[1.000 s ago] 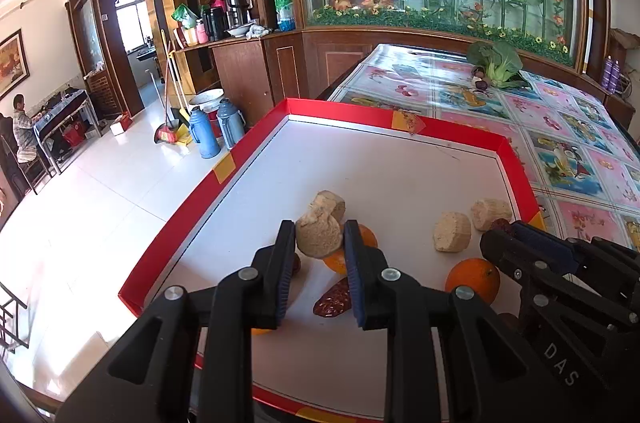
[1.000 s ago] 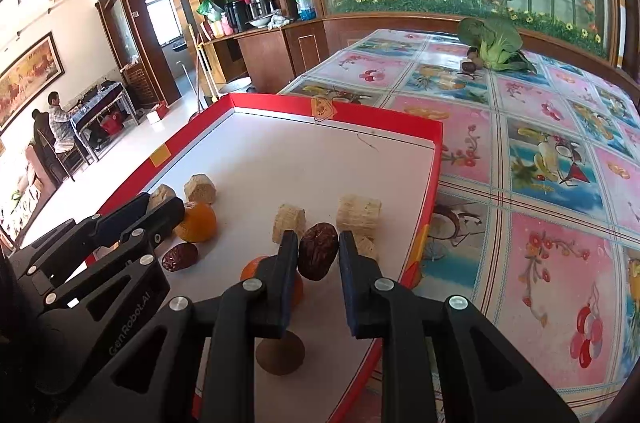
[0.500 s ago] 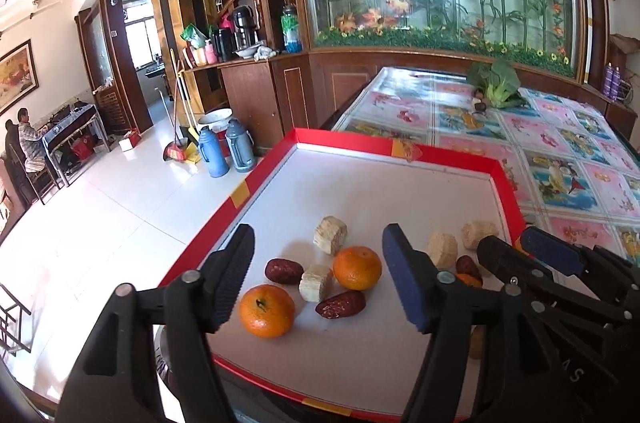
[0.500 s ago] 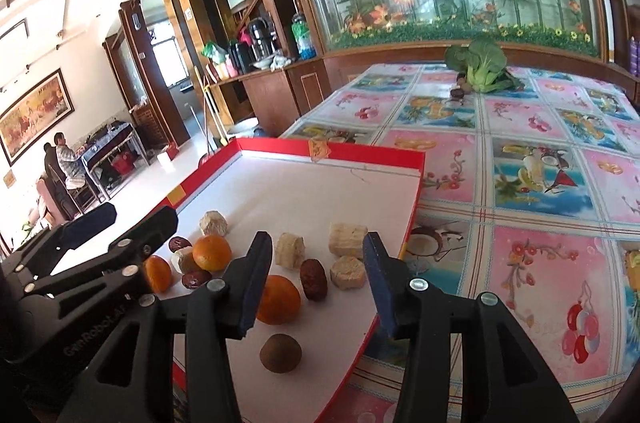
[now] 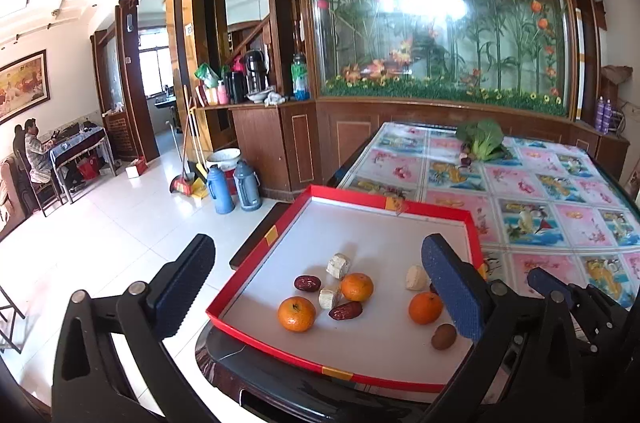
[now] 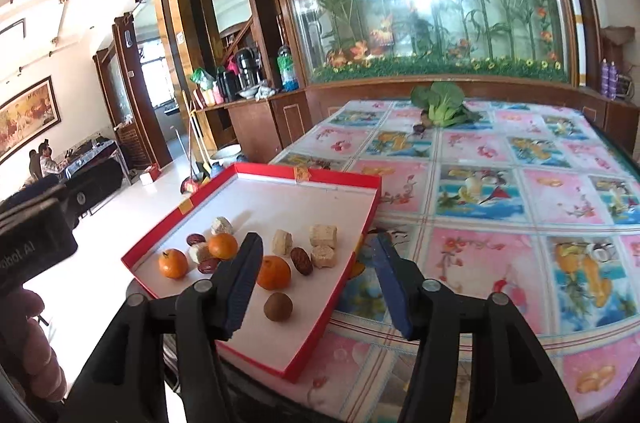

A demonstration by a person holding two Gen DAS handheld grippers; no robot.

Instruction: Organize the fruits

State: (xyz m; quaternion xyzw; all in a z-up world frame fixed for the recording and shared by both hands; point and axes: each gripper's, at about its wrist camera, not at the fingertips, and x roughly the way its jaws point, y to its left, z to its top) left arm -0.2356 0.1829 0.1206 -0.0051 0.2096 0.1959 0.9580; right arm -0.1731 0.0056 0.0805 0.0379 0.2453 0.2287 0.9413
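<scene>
A red-rimmed white tray [image 5: 256, 255] [image 6: 362, 227] sits at the table's near corner. In it lie three oranges [image 5: 296, 313] [image 6: 273, 272], red dates [image 5: 307, 283] [image 6: 301, 260], several beige cake blocks [image 5: 338, 265] [image 6: 322, 235] and a brown round fruit [image 5: 443, 336] [image 6: 278, 307]. My left gripper [image 5: 320, 287] is open and empty, raised well back from the tray. My right gripper [image 6: 316, 283] is open and empty, above the tray's near right corner.
The table [image 6: 520, 183] has a flowered tile-pattern cloth, with a leafy green vegetable [image 6: 440, 103] at its far end. A wooden cabinet and a flower-painted glass wall stand behind. To the left, flasks [image 5: 220, 191] stand on the tiled floor.
Both grippers opened and let go: the left released a beige block, the right a red date, both now in the tray. Both grippers pulled up and back from the tray.
</scene>
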